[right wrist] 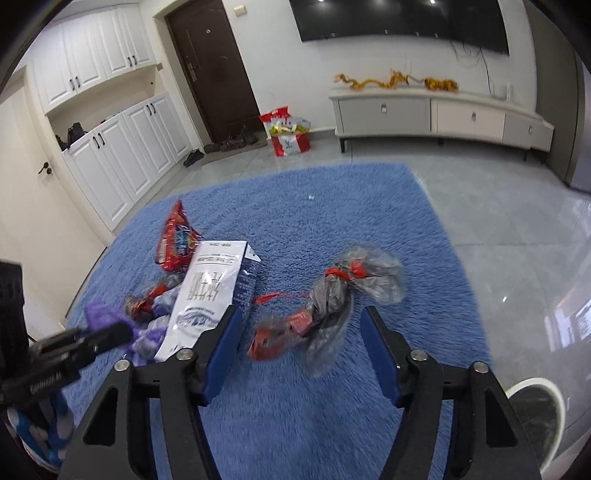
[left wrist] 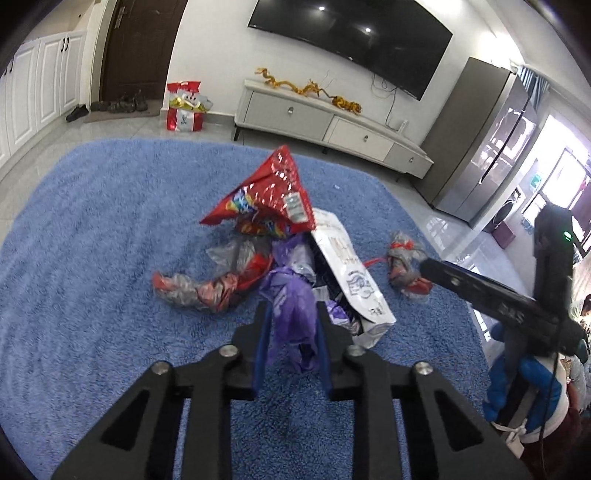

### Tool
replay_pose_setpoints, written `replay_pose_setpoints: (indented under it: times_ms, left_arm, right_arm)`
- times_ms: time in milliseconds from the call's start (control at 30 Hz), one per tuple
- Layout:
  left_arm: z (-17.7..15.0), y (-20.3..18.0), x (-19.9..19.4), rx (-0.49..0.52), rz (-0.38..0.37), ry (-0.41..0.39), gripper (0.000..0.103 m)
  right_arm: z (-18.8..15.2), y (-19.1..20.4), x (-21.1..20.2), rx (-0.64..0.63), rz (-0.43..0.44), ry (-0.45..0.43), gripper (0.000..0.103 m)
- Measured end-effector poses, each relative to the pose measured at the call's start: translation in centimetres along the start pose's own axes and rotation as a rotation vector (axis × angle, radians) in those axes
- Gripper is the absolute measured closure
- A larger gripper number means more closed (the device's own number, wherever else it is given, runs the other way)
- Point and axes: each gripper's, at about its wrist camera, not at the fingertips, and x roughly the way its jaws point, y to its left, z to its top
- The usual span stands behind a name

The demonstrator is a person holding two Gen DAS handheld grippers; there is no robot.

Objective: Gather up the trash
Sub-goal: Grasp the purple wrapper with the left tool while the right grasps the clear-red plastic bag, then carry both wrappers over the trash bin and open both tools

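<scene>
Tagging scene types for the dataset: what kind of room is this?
Most likely a home living room: a wall-mounted TV over a low media cabinet, a blue rug on tile, and shoes by the entry door.

The right tool [right wrist: 301, 332] hangs with its blue-padded jaws spread wide above the blue rug [right wrist: 332, 206]. Between and just ahead of them lies a crumpled clear bag with red ribbon [right wrist: 328, 299]. Left of the tool lies a white packet [right wrist: 210, 291], a red snack wrapper [right wrist: 177, 240] beyond it.
</scene>
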Motion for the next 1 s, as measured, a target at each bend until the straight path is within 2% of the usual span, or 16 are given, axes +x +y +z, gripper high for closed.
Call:
replay_pose_setpoints:
  times_ms: [167, 267, 333, 433, 633, 1000]
  left_arm:
    - [-0.3, 0.2, 0.0, -0.006, -0.012, -0.010, 0.087]
    - [-0.7, 0.0, -0.4, -0.002, -0.026, -0.015, 0.089]
    - [-0.9, -0.3, -0.8, 0.006, -0.038, -0.020, 0.089]
    - [-1.4, -0.8, -1.4, 0.012, -0.049, -0.022, 0.090]
    - [-2.5, -2.0, -3.7, 0.022, -0.064, -0.039, 0.090]
    - [-4.0, -3.7, -11.3, 0.052, -0.051, -0.139, 0.090]
  right_arm:
    - [0.2, -0.8, 3.0, 0.054, -0.004, 0.049, 0.052]
    - [0.2, -1.0, 3.9, 0.063, -0.017, 0.059, 0.062]
    - [0.1, -1.0, 3.8, 0.057, -0.024, 0.054, 0.079]
    - [-0.3, -1.2, 3.4, 0.056, -0.021, 0.056, 0.086]
    - [-1.6, -0.8, 0.7, 0.028, -0.009, 0.046, 0.088]
    - [-3.4, 2.3, -9.2, -0.051, 0.012, -0.059, 0.088]
